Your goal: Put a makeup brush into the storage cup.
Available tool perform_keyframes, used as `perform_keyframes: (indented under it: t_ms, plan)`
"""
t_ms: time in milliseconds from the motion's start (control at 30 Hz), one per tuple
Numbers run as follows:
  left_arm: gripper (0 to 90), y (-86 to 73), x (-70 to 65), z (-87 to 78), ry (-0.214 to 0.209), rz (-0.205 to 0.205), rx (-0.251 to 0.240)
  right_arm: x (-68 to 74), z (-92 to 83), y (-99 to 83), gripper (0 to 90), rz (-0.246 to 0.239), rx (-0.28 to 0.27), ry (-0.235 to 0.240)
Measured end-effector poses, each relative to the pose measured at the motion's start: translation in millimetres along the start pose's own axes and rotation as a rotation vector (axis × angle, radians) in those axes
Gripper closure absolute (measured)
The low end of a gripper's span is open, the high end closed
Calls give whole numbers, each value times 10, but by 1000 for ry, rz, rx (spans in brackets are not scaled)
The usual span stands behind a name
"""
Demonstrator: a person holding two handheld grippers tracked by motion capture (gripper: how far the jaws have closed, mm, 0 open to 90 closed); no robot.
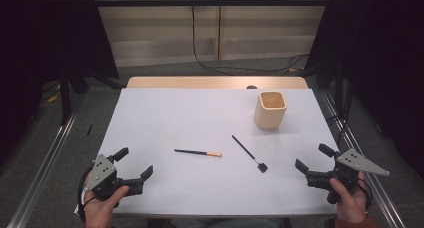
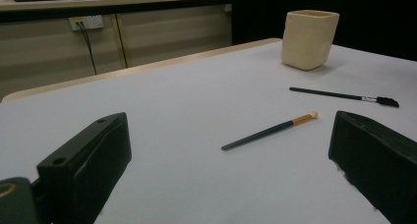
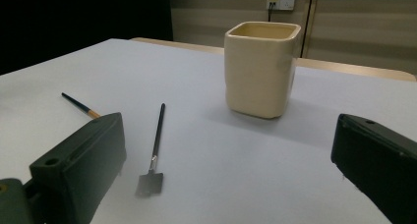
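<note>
Claws (image 1: 134, 164) (image 1: 310, 158) both hung spread and empty, and either thin brush (image 1: 198, 152) (image 1: 248, 152) risked skidding across the slick worktop (image 1: 165, 113) under a shallow pinch.

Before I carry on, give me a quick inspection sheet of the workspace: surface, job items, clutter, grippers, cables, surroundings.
Surface: white table top, flat and dry, with a wooden edge strip at the far side.
Job's things: orange-tipped brush lying flat near the middle; flat black-headed brush lying flat to its right, apart from it; cream square cup upright at the far right, its inside not visible.
Clutter: nothing seen on the table.
Grippers: left gripper and right gripper both open, holding nothing, at the near corners.
Cables: black cable hanging from the wall socket and trailing across the floor behind the table.
Surroundings: dark curtains either side, grey floor, metal rails along the table's sides.
</note>
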State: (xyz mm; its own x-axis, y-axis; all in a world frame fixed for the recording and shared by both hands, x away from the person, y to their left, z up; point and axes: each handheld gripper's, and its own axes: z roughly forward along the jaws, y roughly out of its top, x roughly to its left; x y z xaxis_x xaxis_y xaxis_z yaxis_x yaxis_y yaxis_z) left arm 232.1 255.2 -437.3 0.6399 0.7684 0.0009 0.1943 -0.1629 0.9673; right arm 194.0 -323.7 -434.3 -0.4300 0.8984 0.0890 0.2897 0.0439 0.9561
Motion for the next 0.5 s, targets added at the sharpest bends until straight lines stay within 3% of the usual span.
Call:
perform_keyframes:
  t_ms: [500]
  plan:
    - [26, -4, 1, -20, 19, -3, 20, -7, 19, -2, 0, 7, 5, 3]
